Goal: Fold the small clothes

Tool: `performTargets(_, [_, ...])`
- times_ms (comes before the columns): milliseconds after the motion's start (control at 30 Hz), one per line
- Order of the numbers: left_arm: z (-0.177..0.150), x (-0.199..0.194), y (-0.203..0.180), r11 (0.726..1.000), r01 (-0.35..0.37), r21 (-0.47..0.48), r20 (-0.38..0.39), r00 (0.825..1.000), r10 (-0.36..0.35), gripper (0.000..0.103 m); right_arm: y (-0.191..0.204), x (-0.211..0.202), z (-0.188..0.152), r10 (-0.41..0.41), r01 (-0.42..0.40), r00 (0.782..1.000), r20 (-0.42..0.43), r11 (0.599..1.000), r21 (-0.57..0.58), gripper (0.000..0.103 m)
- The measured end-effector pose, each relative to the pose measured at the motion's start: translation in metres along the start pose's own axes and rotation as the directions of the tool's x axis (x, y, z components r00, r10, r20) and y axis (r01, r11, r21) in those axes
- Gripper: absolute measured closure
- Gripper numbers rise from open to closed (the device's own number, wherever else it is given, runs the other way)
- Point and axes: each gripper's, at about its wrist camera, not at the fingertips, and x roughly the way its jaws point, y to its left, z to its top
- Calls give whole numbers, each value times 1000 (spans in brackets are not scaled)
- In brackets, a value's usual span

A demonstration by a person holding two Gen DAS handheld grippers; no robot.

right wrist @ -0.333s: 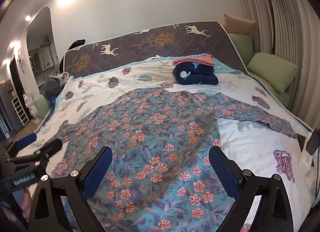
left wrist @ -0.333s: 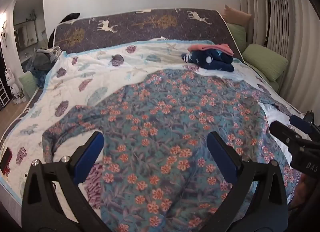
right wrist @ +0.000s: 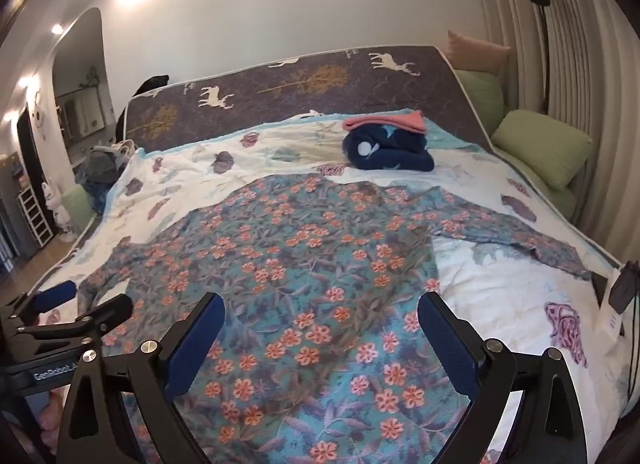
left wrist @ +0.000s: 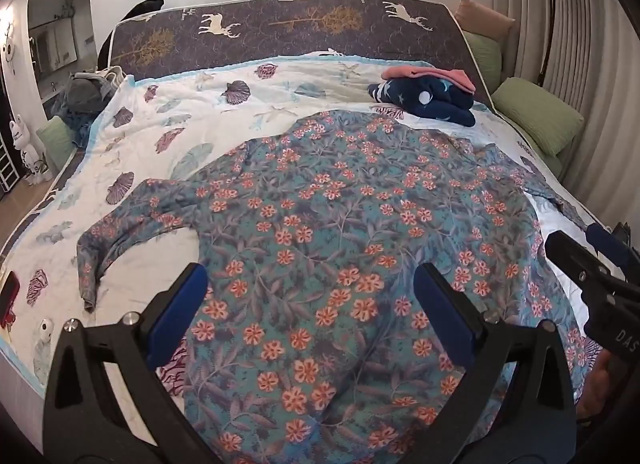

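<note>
Shirt (left wrist: 340,232) lies spread flat on the bed (left wrist: 168,131), sleeves out, ready for folding; our left tongs (left wrist: 310,304) and right tongs (right wrist: 320,332) hover released above its near hem. Folded clothes (left wrist: 428,97) wait far right.

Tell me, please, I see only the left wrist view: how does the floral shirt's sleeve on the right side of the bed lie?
Observer: In the right wrist view that sleeve lies stretched out toward the bed's right edge, not folded in.
Operator: And the right gripper's jaws?
Observer: The right gripper points at the floral shirt with its jaws wide open and nothing between them.
Operator: Is anything beyond the cuff?
Observer: Yes, a white paper slip lies at the bed edge just past the cuff.
</note>
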Motion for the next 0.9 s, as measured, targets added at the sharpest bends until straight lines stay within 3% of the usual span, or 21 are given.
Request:
performTargets(700, [-4, 6, 3, 1000, 9, 5, -21, 1000, -9, 1, 1, 2, -3, 13, -13, 1000, -5, 1000, 9, 4])
performTargets(900, [-7, 5, 2, 1000, 13, 6, -20, 1000, -13, 1, 0, 5, -5, 16, -15, 998, -56, 1000, 21, 4])
